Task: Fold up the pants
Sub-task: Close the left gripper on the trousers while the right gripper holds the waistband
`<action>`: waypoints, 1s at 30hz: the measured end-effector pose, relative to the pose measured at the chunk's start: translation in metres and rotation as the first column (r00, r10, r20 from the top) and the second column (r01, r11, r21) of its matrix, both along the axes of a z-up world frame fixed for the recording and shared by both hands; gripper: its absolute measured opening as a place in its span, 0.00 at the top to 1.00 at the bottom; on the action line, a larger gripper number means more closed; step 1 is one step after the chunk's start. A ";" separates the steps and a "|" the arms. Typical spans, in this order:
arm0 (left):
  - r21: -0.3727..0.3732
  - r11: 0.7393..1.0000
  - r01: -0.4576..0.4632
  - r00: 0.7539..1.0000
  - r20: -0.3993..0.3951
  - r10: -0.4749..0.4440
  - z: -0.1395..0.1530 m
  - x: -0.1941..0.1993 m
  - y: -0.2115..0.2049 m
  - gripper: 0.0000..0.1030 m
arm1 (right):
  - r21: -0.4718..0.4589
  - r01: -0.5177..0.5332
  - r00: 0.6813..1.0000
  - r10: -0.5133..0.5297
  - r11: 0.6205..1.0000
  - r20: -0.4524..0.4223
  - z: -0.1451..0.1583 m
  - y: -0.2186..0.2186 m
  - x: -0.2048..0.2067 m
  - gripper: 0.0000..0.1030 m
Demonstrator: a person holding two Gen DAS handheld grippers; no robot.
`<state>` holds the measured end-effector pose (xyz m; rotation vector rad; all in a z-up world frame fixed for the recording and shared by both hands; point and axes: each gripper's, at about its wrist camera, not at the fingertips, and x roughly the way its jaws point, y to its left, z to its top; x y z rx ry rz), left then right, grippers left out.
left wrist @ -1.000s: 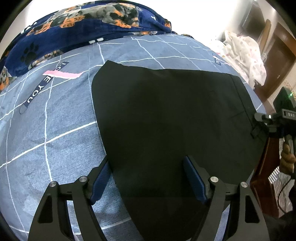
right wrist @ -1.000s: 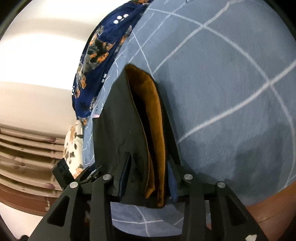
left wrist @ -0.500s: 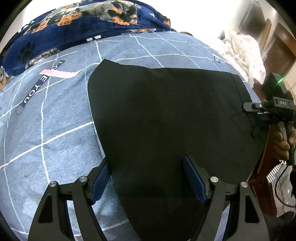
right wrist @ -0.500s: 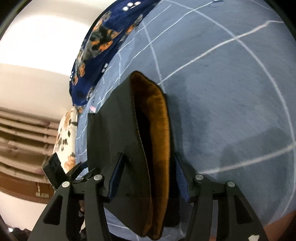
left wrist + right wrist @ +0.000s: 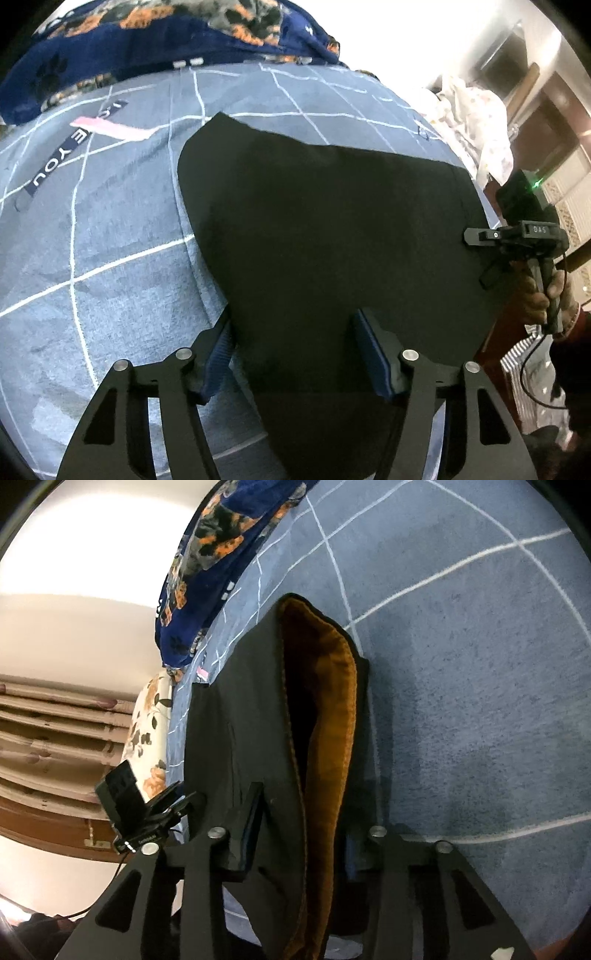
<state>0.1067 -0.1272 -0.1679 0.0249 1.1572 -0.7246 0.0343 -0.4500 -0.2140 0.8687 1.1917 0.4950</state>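
The black pants (image 5: 332, 240) are spread flat on the grey bedspread (image 5: 110, 258). Both jaws have just been closing: the left gripper (image 5: 291, 347) straddles the near edge, the right gripper (image 5: 299, 834) pinches the orange-lined waistband (image 5: 328, 716), apparently to lift a fold.

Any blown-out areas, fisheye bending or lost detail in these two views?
Left wrist view: the wall above the bed is blown out white, the sheet grid lines bow, and the black pants show almost no texture. Right wrist view: the wall is glary, the sheet lines curve, but the pants' orange lining reads clearly.
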 end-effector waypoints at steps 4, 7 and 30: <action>-0.024 0.999 0.026 1.000 -0.004 -0.026 -0.002 -0.001 -0.011 0.17 | 0.021 -0.016 1.000 0.016 1.000 0.004 -0.002 0.001 0.000 0.56; -0.013 1.000 0.020 0.999 0.029 -0.020 -0.002 -0.005 -0.018 0.20 | 0.008 -0.007 1.000 0.007 1.000 0.018 0.000 0.007 -0.001 0.60; -0.208 0.946 -0.249 0.946 0.157 0.283 0.080 0.005 0.097 0.81 | 0.134 0.038 0.993 -0.052 0.990 0.104 0.058 0.089 0.020 0.75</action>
